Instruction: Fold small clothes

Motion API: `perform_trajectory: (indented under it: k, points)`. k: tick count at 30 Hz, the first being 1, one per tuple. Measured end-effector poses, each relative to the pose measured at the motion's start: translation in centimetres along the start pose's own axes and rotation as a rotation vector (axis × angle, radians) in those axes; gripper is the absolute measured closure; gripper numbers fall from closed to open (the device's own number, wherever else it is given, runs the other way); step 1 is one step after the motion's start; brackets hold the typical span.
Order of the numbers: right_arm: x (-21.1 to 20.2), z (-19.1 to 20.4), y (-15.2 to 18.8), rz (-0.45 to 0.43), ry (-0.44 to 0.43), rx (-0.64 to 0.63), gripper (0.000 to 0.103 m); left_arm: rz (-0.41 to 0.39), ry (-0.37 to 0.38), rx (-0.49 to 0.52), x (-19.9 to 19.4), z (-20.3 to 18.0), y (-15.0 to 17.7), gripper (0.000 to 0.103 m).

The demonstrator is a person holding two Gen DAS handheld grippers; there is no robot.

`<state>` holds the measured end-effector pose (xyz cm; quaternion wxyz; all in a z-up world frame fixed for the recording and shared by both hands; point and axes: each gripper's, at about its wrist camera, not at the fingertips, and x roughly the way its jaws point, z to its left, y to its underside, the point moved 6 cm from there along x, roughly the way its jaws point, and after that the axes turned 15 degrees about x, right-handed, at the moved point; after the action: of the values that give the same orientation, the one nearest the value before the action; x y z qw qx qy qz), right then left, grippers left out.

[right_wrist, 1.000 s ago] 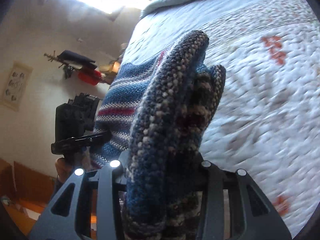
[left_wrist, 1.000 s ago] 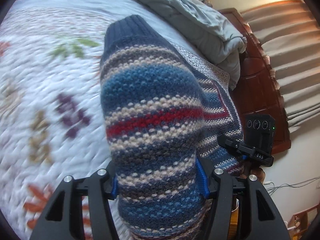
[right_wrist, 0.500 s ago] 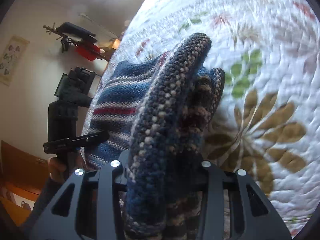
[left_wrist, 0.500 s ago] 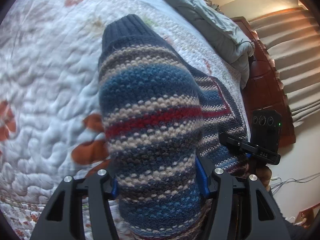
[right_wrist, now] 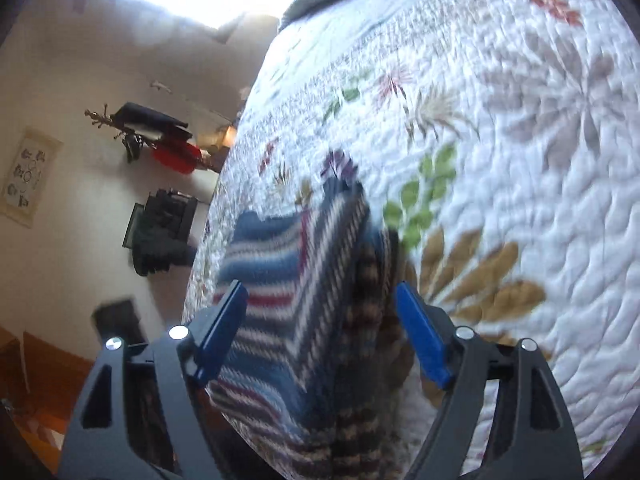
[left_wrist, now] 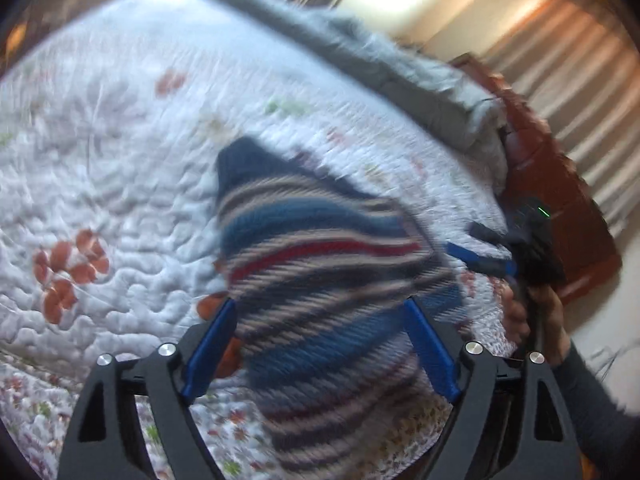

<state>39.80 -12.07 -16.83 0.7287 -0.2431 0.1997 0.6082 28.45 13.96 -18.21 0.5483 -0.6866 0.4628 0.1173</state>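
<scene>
Left gripper [left_wrist: 318,344]: jaws spread wide, blue pads [left_wrist: 208,350] standing clear on either side of the striped knit sweater [left_wrist: 320,276], with no pinch on the fabric visible. The sweater lies on the floral quilt [left_wrist: 120,184] directly ahead of this gripper, its navy ribbed cuff [left_wrist: 244,160] pointing away from the camera and bands of blue, cream, navy and one red stripe running across it; the picture is motion-blurred, so finer knit detail cannot be read. Right gripper [right_wrist: 320,332]: jaws likewise parted, released, the blue pads [right_wrist: 422,340] apart from the garment on both sides. In the right wrist view the sweater [right_wrist: 296,292] rests near the quilt's [right_wrist: 520,160] edge, bunched into a raised fold between the open fingers, with green leaf and tan flower prints just beside it. From the left wrist view the right gripper [left_wrist: 486,260] shows at the far side of the sweater, held by the person's hand [left_wrist: 548,312] in a dark sleeve; a green light shows on its body. A grey duvet [left_wrist: 400,80] is heaped along the far side of the bed, next to a reddish wooden headboard [left_wrist: 560,200] and pleated curtains [left_wrist: 580,80]. In the right wrist view a wall-mounted rack [right_wrist: 148,128] with dark and red items and a framed picture [right_wrist: 28,176] hang on the pale wall
</scene>
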Motion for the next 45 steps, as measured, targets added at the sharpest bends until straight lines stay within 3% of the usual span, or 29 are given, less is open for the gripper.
perform_trajectory:
  k: [4,6,7,8,9,13,16,18,20,21,24,27,30,32,35,37,40,43,45]
  points:
    - [3.0,0.6,-1.5,0.034,0.045,-0.010,0.034,-0.083,0.067,0.106,-0.9,-5.3,0.5,0.018]
    - [5.0,0.8,-1.9,0.053,0.070,-0.026,0.047,-0.089,0.108,0.127,-0.3,-7.0,1.4,0.018]
    - [5.7,0.7,-2.0,0.067,0.082,-0.036,0.064,-0.084,0.124,0.131,0.2,-7.4,2.0,0.018]
    - [6.2,0.6,-1.9,0.073,0.103,-0.050,0.090,-0.074,0.137,0.134,0.7,-7.8,2.5,0.019]
    - [6.5,0.6,-1.9,0.067,0.136,-0.083,0.093,-0.056,0.142,0.132,1.3,-8.0,3.4,0.019]
    - [6.1,0.0,-2.4,0.012,0.142,-0.099,0.094,-0.014,0.165,0.046,3.4,-6.9,5.3,0.021]
    - [7.7,-2.8,-2.5,0.031,0.196,-0.049,0.093,-0.003,0.177,0.017,4.2,-6.2,6.5,0.024]
    - [7.5,-2.9,-2.2,0.020,0.172,-0.047,0.091,-0.010,0.182,-0.003,4.5,-6.0,6.7,0.024]
    - [5.8,-2.2,-1.8,-0.012,0.134,-0.046,0.076,-0.014,0.186,-0.012,4.6,-5.8,6.8,0.023]
    - [4.7,-1.8,-1.5,-0.040,0.130,-0.060,0.076,-0.015,0.190,-0.015,4.6,-5.8,6.7,0.023]
    - [1.1,0.6,1.6,-0.081,0.091,-0.170,0.076,-0.022,0.198,-0.023,4.7,-5.6,6.7,0.023]
    - [0.2,1.4,5.8,-0.025,0.067,-0.235,0.082,-0.035,0.204,-0.034,4.3,-4.8,7.3,0.023]
    - [1.5,-0.3,8.2,0.019,0.129,-0.243,0.085,-0.043,0.211,-0.050,4.2,-4.2,7.6,0.022]
    - [2.7,-2.5,8.4,0.018,0.185,-0.225,0.099,-0.040,0.211,-0.054,4.3,-4.1,7.7,0.022]
    - [2.9,-3.2,8.4,0.016,0.170,-0.202,0.099,-0.034,0.213,-0.069,4.4,-4.1,7.8,0.022]
    - [1.2,-1.4,9.1,-0.013,0.141,-0.231,0.090,-0.026,0.193,-0.085,3.7,-4.4,7.5,0.020]
    - [-0.8,0.9,12.0,-0.026,0.123,-0.324,0.087,-0.092,0.187,-0.067,0.8,-5.8,7.1,0.013]
    - [-0.6,0.3,14.6,-0.021,0.176,-0.360,0.087,-0.131,0.137,-0.085,-1.0,-5.5,7.8,0.011]
    - [0.4,-1.5,15.3,-0.020,0.235,-0.351,0.087,-0.115,0.106,-0.111,-0.8,-4.5,8.7,0.010]
